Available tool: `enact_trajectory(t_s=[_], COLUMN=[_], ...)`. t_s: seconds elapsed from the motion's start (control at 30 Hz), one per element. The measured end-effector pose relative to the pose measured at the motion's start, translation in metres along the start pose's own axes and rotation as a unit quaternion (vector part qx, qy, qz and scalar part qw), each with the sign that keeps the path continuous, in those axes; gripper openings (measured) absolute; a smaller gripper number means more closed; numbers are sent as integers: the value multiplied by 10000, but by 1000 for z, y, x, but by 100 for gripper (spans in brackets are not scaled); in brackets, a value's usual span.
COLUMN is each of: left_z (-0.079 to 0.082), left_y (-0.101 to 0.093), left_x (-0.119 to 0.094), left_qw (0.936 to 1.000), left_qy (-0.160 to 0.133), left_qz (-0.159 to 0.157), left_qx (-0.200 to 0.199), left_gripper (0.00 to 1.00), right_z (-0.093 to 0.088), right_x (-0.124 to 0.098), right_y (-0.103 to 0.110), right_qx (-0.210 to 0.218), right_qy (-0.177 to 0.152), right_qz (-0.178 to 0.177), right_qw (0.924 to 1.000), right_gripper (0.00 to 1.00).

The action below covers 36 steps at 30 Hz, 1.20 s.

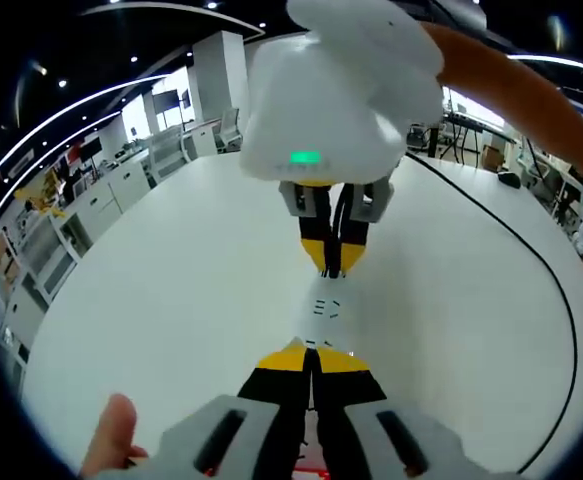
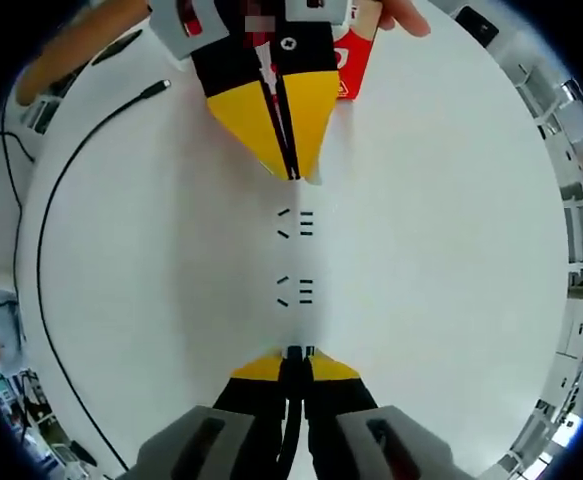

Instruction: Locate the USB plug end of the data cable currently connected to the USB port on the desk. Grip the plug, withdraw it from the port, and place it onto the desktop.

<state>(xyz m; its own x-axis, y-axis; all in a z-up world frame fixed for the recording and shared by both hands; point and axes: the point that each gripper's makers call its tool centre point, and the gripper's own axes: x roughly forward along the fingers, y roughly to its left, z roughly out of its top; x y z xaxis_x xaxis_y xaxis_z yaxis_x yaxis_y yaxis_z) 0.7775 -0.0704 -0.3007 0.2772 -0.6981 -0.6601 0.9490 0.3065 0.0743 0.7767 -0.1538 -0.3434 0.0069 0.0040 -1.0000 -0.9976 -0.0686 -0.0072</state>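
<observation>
In the left gripper view, the left gripper (image 1: 314, 352) had its yellow-tipped jaws pressed together at the bottom, holding nothing. Facing it tip to tip across a short stretch of white bench (image 1: 171, 290) was the right gripper (image 1: 333, 268), hanging under its white housing, jaws likewise drawn narrow and empty. A black cable (image 1: 531, 250) curved along the bench's far side, well off toward that view's right. A person's thumb (image 1: 111, 430) showed beside the left gripper.

In the right gripper view, the right gripper (image 2: 295, 352) sat closed at the bottom, with the left gripper (image 2: 291, 172) pointing back at it from above. The same cable (image 2: 46, 230) arced along that view's left, ending in a dark plug-like tip (image 2: 154, 90) lying on the bench near the left gripper. I couldn't make out a USB port. The left gripper looked the nearer one to that tip, its long axis running along the cable.
</observation>
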Motion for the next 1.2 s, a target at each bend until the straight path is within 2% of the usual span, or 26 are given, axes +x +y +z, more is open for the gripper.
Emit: enact_trajectory(t_s=[0.27, 1.2], left_z=[0, 2], left_y=[-1, -2], left_x=[0, 1], left_qw=[10000, 10000], left_qy=[2, 14], left_qz=[4, -3], left_qx=[5, 7], left_gripper=[2, 2], right_z=[0, -4], right_x=[0, -4], right_y=[-1, -2], right_qx=[-93, -22], right_qy=[211, 42], right_qz=[40, 59], right_qw=[9997, 10000], right_gripper=[10, 9])
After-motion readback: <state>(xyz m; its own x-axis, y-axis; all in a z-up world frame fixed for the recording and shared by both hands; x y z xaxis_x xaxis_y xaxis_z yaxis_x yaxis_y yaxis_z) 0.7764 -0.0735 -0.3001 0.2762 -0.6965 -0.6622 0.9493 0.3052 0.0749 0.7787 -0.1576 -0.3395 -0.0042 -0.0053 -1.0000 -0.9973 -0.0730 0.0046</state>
